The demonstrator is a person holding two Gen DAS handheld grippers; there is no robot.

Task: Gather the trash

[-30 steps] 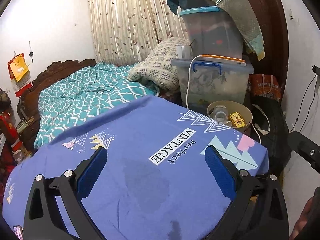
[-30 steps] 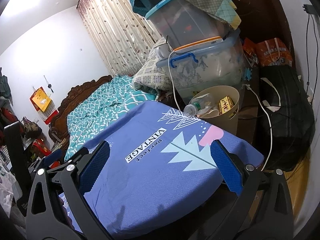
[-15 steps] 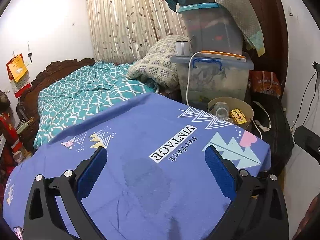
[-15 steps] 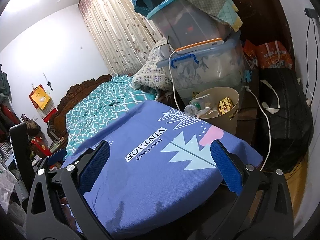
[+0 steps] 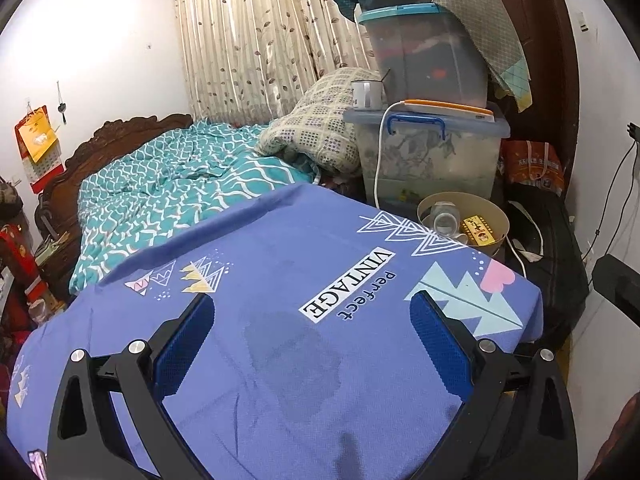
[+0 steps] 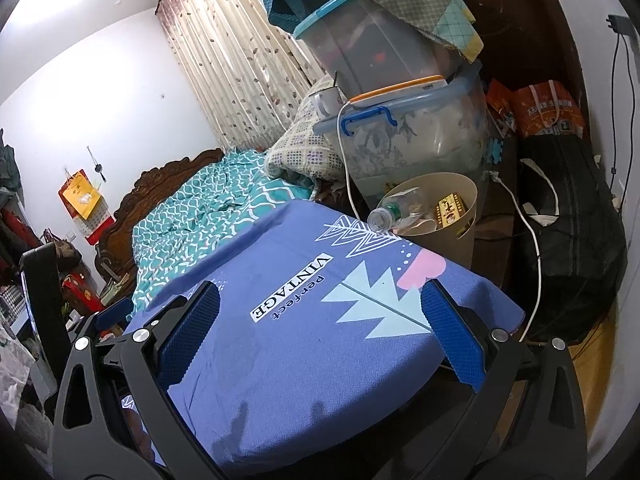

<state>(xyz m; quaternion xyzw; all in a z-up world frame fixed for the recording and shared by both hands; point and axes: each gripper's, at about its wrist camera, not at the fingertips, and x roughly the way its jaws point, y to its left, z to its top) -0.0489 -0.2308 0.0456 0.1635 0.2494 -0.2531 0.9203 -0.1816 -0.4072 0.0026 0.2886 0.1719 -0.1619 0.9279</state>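
Observation:
A beige trash bin (image 5: 494,209) (image 6: 464,200) stands beyond the far right corner of a table with a blue "Perfect VINTAGE" cloth (image 5: 280,280) (image 6: 304,320). In the bin lie a clear plastic bottle (image 5: 445,218) (image 6: 386,214) and a yellow packet (image 5: 478,232) (image 6: 448,208). My left gripper (image 5: 312,344) is open and empty above the cloth. My right gripper (image 6: 320,336) is open and empty above the cloth's right part. No loose trash shows on the cloth.
Stacked clear storage boxes (image 5: 428,152) (image 6: 412,120) with a white cable stand behind the bin. A bed with a teal quilt (image 5: 168,184) lies at the left. A black bag (image 6: 568,208) and orange bags (image 6: 548,110) sit at the right wall.
Both views have shifted slightly; the bin and table sit a little lower and further off. Both grippers stay open and empty.

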